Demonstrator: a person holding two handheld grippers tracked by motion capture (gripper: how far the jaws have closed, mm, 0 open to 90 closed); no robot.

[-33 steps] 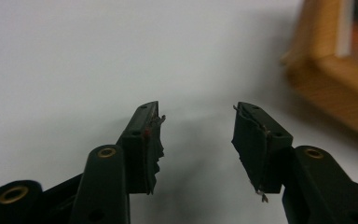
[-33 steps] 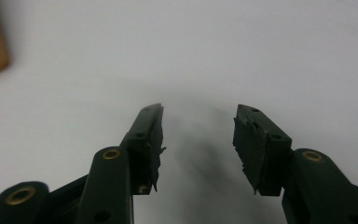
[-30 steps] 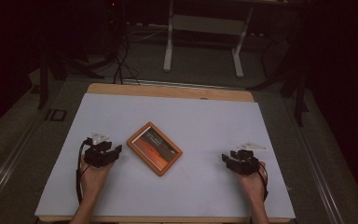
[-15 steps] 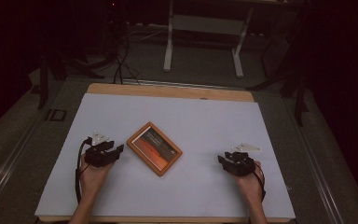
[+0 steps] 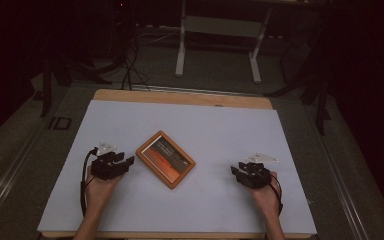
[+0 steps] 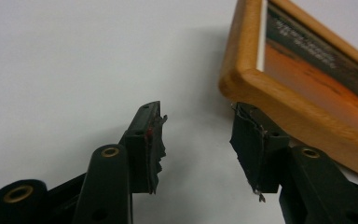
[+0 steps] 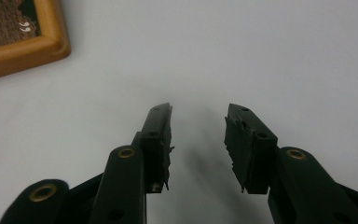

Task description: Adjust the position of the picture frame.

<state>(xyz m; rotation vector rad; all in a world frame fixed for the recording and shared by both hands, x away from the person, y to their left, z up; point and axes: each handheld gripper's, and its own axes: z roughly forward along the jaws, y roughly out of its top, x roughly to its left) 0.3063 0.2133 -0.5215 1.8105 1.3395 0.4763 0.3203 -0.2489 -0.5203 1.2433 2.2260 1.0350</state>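
Frame: wooden picture frame [image 5: 165,159] lies flat on the white table cover [image 5: 220,125], face up, turned on a diagonal; its long axis runs from the far-left corner down to the near-right corner as the high view shows it.

Left gripper: your left gripper [image 5: 125,163] sits just beside the frame's left end, jaws spread with nothing between them. In the left gripper view [image 6: 198,140] one pad hovers just under the frame's [image 6: 279,100] rounded corner; I cannot tell whether it touches the wood.

Right gripper: your right gripper [image 5: 236,171] rests well apart from the frame, off its near-right corner, jaws parted and empty. In the right gripper view [image 7: 198,140] they have just been closing a little, with bare cover between them and the frame's corner [image 7: 32,44] off to the far left.

Nearer hand: left, by a clear margin.

Key relation: from your left gripper the frame lies ahead and to the right, and its edge slants across the jaw line rather than standing square to it.

Judgement: you would likely need to turn or shift the left gripper so the wooden edge enters the gap.
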